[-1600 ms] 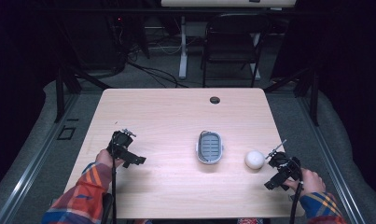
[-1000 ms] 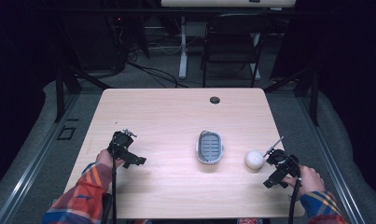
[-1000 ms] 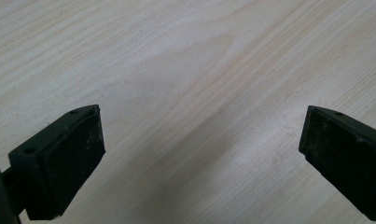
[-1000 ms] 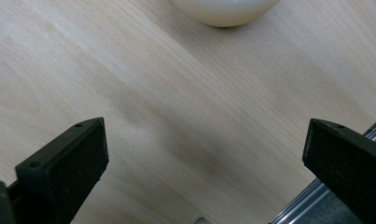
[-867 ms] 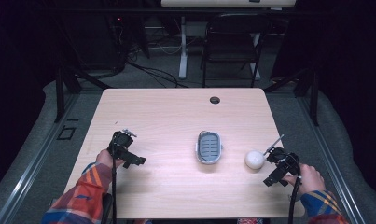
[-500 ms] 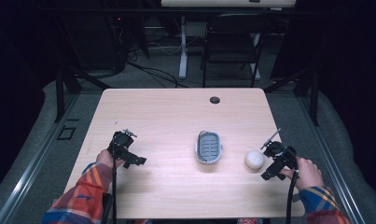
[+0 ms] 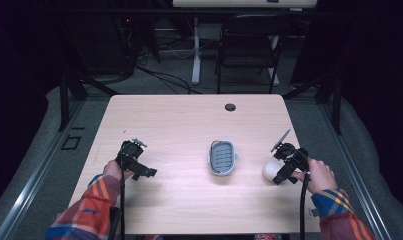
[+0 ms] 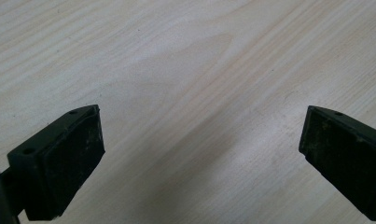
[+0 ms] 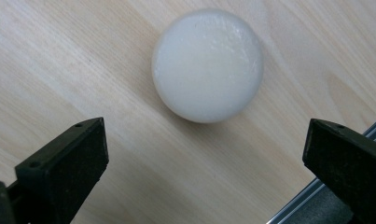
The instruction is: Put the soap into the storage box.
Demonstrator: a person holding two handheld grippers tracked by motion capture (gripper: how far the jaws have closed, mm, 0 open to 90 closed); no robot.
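Note:
A round white soap-like puck (image 7: 271,170) (image 9: 207,64) lies on the wooden table (image 7: 189,125) near its right edge. My right gripper (image 7: 285,169) (image 9: 204,158) hovers just above and beside it, open, jaws wide apart, the puck lying a little ahead of the gap and untouched. A small grey-blue slotted dish (image 7: 222,157) sits at the table's middle. My left gripper (image 7: 139,167) (image 8: 199,158) is at the left front, open over bare wood, holding nothing.
A dark cable hole (image 7: 230,107) sits near the table's far edge. The table's right edge with a metal rail (image 9: 311,196) runs close by the puck. A black chair (image 7: 248,45) stands behind the table.
My right gripper has moved left and forward, closing in over the white puck. The left gripper, the dish and the puck have stayed put.

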